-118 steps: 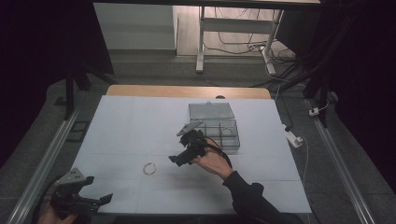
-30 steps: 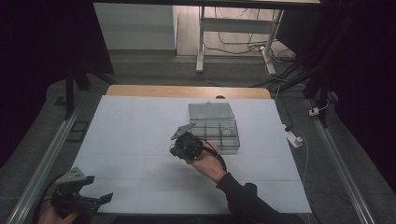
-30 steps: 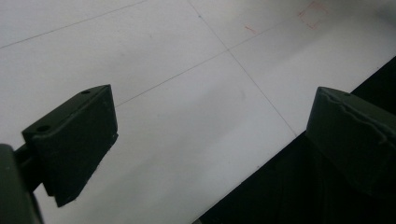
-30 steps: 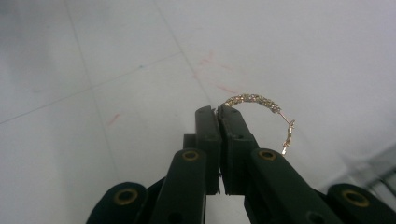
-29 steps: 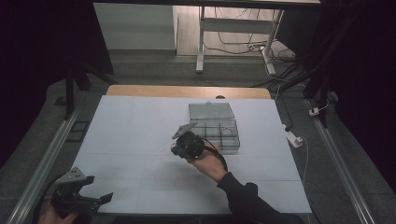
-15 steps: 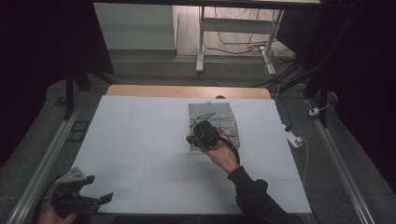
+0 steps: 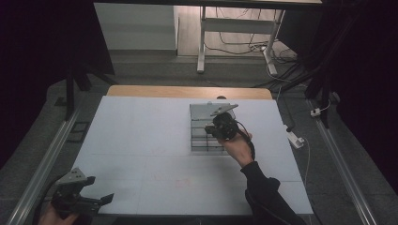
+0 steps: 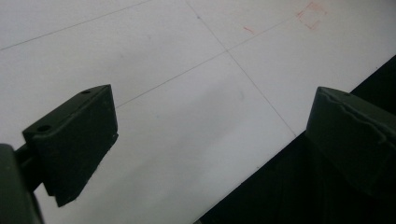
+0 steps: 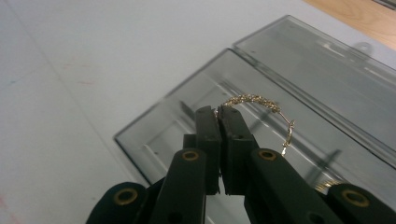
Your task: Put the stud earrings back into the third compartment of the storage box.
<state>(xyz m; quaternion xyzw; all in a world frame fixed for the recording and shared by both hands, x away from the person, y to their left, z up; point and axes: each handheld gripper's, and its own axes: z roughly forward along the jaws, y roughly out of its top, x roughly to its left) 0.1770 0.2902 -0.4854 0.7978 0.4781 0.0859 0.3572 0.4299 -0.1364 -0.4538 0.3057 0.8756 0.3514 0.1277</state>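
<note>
White table [image 7: 141,140]; right tongs [image 9: 218,112] pinching gold chain [image 9: 254,100] above clear box [image 9: 196,121]; left tongs [image 8: 210,130] wide.

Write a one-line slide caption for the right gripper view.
Right gripper, shut on a gold chain bracelet, holds it above an open clear compartment box.

White table top [image 7: 141,140] with a wooden far edge [image 7: 187,91]; beyond, grey floor [image 7: 155,70], desk legs [image 7: 202,42], cables [image 7: 244,49].
</note>
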